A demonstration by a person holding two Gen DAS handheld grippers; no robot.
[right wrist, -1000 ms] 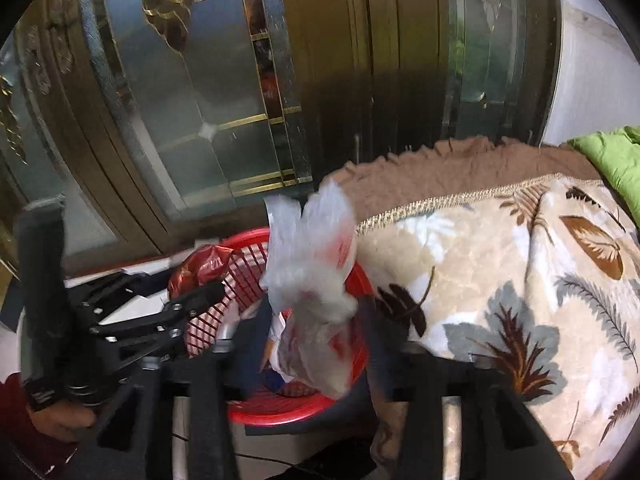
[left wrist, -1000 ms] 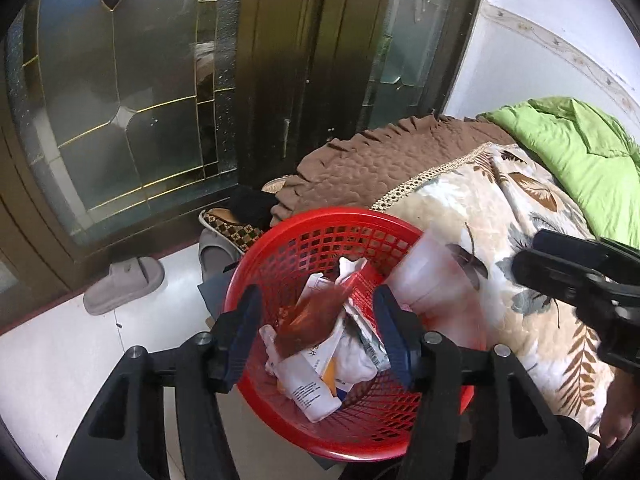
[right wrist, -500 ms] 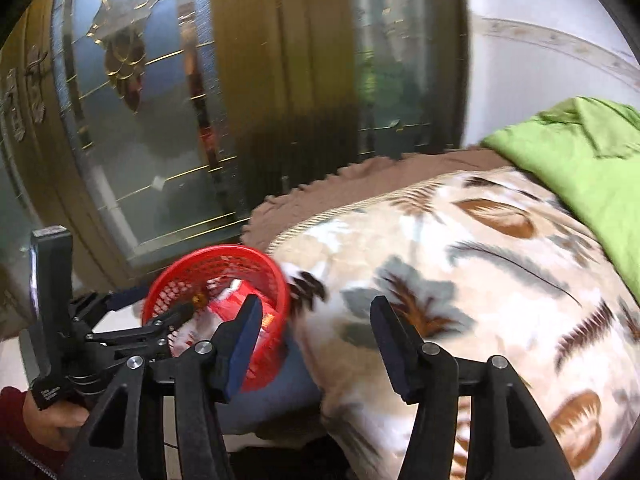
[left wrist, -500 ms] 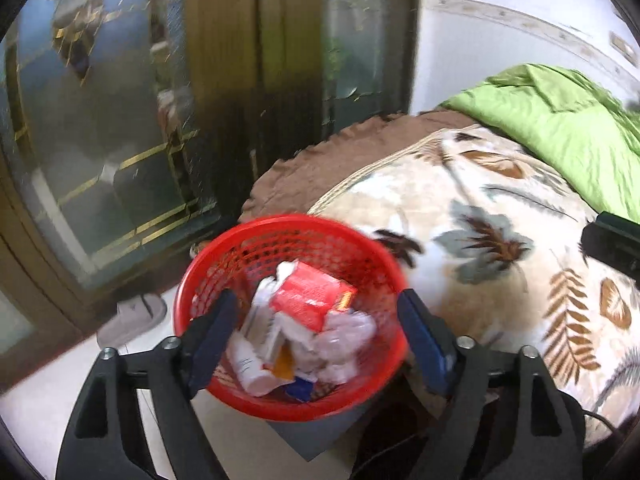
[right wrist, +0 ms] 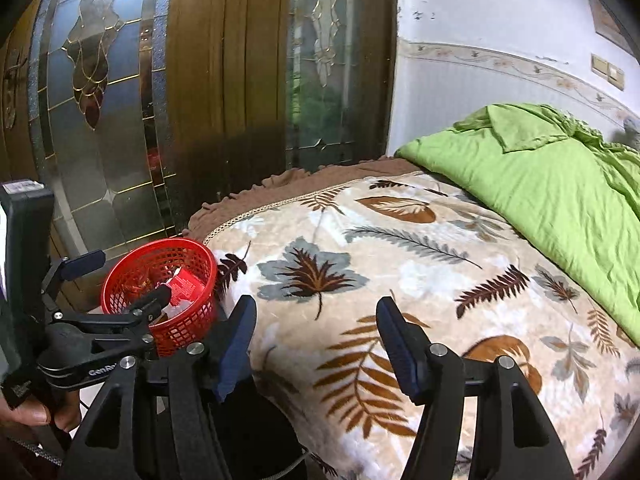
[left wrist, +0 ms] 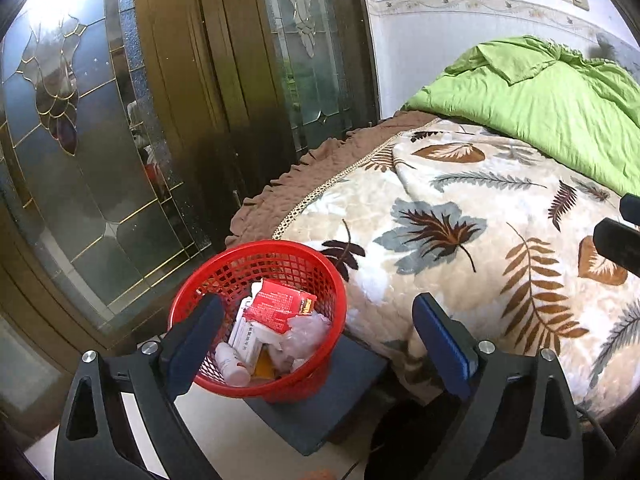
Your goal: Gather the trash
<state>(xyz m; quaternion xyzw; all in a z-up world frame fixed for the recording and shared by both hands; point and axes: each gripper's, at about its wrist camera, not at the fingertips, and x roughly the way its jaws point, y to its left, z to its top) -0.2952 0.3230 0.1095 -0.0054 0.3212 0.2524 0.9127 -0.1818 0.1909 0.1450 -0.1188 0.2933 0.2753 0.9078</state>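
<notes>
Beside the bed, seen from my left wrist, the red basket (left wrist: 260, 312) stands on a dark flat stand (left wrist: 320, 400) on the pale floor (left wrist: 224, 440), close against the edge of the leaf-print blanket (left wrist: 460, 248). Inside the basket lie a red carton (left wrist: 280, 306), a crumpled clear plastic bag (left wrist: 306, 330), a small white bottle (left wrist: 232, 368) and a white printed box (left wrist: 246, 338). My left tool (left wrist: 316, 344) has its fingers wide apart and grips nothing; the left finger (left wrist: 192, 340) crosses in front of the basket's near rim, the right finger (left wrist: 442, 344) lies over the blanket's edge. A green quilt (left wrist: 540, 100) covers the far end of the bed, and a brown ruffled cover (left wrist: 312, 176) shows under the blanket. A glazed wooden door (left wrist: 120, 120) fills the left. At the right edge a dark part of my other device (left wrist: 618, 240) enters the view.

From my right wrist, my right tool (right wrist: 316, 340) is likewise spread open and empty, both fingers held over the leaf-print blanket (right wrist: 400, 260). The red basket (right wrist: 160, 280) sits to the left, just off the bed's corner, with the red carton (right wrist: 184, 284) visible inside. My left tool (right wrist: 120, 284) appears in front of it, open around the basket's near side, gripped below by my left hand (right wrist: 36, 412). The green quilt (right wrist: 540, 168) lies at right, the door (right wrist: 200, 100) behind.
</notes>
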